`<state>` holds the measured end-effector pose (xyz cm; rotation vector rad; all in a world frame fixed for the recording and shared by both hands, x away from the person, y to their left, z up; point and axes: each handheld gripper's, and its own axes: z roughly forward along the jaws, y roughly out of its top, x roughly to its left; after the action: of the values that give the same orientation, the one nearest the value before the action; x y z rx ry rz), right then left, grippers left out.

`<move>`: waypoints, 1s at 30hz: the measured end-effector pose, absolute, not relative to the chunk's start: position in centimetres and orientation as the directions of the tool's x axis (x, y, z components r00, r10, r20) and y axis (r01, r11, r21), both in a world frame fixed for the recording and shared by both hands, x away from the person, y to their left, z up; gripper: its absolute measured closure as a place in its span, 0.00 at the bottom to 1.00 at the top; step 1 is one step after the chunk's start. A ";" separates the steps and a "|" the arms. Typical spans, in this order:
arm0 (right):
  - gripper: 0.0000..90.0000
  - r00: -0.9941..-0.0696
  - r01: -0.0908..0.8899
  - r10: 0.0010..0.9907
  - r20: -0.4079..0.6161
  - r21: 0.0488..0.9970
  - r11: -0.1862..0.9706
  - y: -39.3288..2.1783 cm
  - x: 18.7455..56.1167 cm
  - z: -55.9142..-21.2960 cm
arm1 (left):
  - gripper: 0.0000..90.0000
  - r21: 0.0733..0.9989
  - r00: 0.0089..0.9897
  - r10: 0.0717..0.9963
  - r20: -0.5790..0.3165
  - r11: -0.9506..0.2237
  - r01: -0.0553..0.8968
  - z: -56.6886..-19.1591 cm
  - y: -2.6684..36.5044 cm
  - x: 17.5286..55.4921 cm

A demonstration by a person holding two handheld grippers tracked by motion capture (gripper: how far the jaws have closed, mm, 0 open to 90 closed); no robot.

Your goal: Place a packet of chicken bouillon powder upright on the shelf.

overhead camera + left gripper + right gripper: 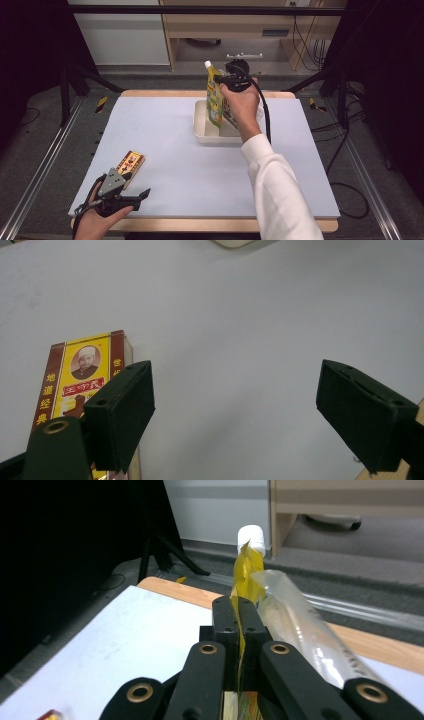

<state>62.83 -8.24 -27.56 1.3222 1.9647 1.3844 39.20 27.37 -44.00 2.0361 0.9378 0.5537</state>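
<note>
Pinching yellow spouted pouch by top edge, right claw clamped tight so pouch hangs upright, base in white tray below claw. We keep left claw wide, idle; flat box just beside its jaw on surface.

The right gripper is raised over the tray, jaws clamped flat on the yellow spouted pouch, forearm (white sleeve) stretched forward. The left gripper rests well short of the tray, jaws spread wide, holding nothing.
</note>
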 end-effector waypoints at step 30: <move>1.00 -0.507 0.186 0.862 0.007 0.977 0.101 -7.6 59.6 -32.4 | 0.17 0.810 0.632 0.772 0.065 -0.411 0.418 -44.0 27.2 39.2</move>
<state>59.57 -7.56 -32.37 1.0262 1.7817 1.4440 39.16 27.16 -44.04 2.0501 0.9290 0.5597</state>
